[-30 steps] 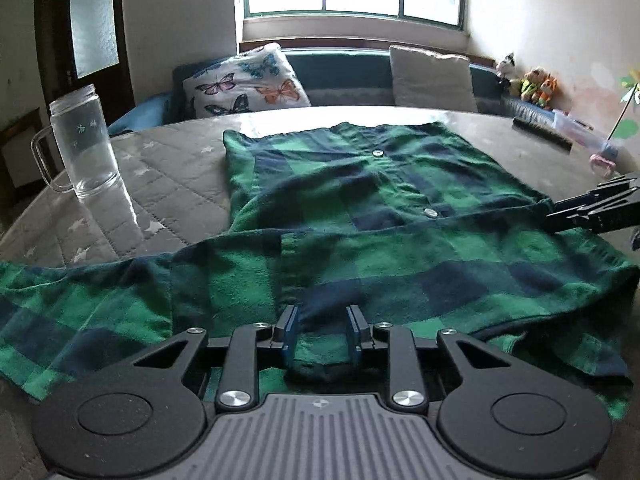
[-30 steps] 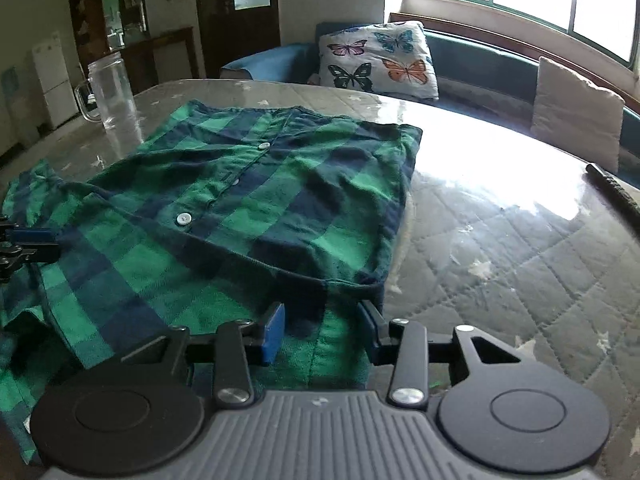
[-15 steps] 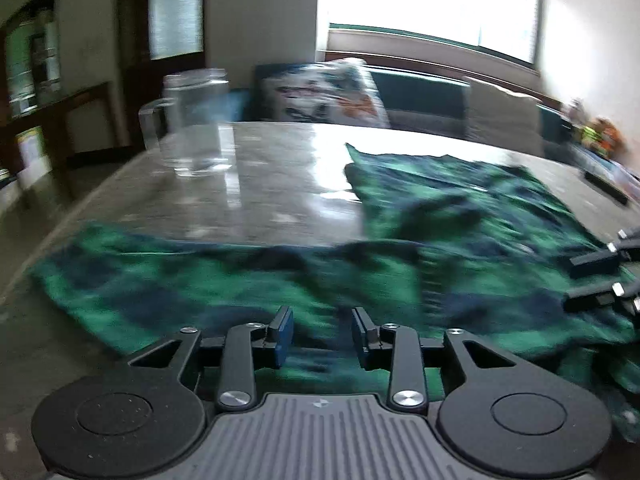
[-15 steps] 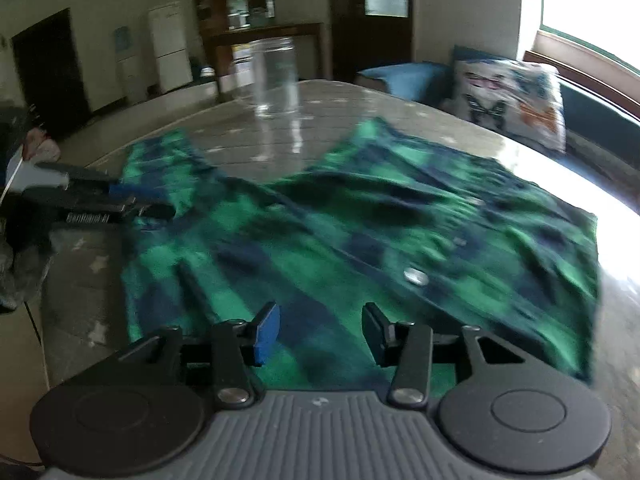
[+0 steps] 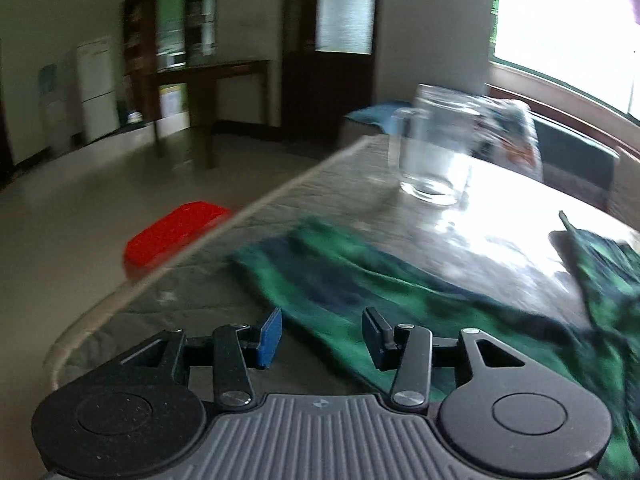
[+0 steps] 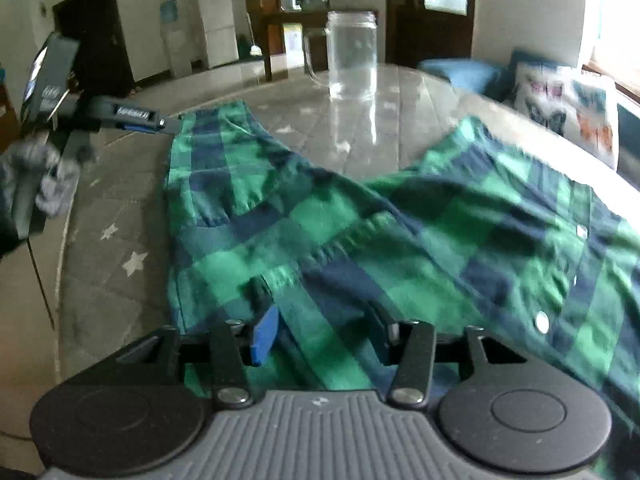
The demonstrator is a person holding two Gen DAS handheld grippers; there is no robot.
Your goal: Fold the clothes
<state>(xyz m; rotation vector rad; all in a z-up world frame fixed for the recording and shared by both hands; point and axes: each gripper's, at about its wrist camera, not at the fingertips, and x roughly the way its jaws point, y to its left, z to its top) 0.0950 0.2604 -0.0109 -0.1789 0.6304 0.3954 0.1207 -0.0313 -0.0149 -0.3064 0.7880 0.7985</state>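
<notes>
The green plaid shirt (image 6: 360, 240) lay spread on the table (image 6: 104, 248), one sleeve (image 5: 340, 276) stretched left. Both the left gripper (image 5: 322, 334) and right gripper (image 6: 324, 336) stood released, holding nothing. A careless sleeve swing risked toppling the far glass mug (image 5: 434, 152) (apparently empty).

Green and navy plaid shirt (image 6: 400, 232), grey star-print surface (image 6: 120, 248), clear glass mug (image 6: 352, 56), red bin (image 5: 172, 232).

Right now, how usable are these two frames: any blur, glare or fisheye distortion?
Left wrist view: heavy motion blur smears the plaid shirt and glass mug; window glare whitens the table. Right wrist view: sharper, mild blur on the shirt; fisheye curves the table edge in both.
</notes>
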